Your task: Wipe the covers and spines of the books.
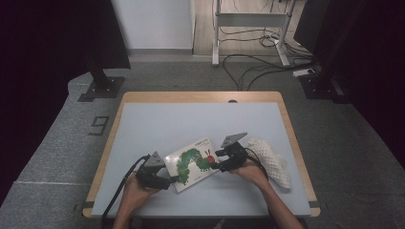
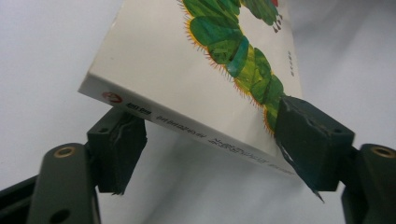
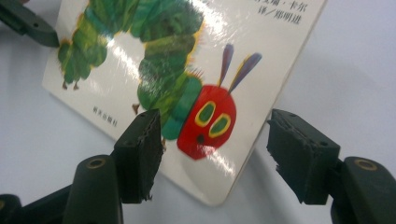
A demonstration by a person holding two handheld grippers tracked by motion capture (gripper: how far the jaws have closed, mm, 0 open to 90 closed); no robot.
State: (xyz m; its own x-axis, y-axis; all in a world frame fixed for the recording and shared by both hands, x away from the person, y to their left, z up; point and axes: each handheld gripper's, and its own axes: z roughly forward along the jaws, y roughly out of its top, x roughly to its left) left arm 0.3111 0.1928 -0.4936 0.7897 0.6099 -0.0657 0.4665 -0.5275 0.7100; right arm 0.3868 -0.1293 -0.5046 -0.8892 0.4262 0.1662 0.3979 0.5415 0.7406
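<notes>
A pale grey-blue surface with a light wooden rim carries a white hardcover picture book with a green caterpillar and red face on its cover. The book lies toward the near middle of the surface, turned at an angle, between the person's two hands. In the left gripper view its spine end is raised off the surface, with a shadow beneath it. The cover is glossy, with small dark print along the spine and near the caterpillar's head.

To the right of the book, just behind the right hand, lies a white knitted cloth.

The left tongs sit at the book's spine end, one jaw under the spine corner and the other over the cover at the caterpillar's tail. Both pads appear to touch the book, so it looks gripped there.

The right tongs stand apart around the corner by the caterpillar's red face; neither pad presses on the book.
</notes>
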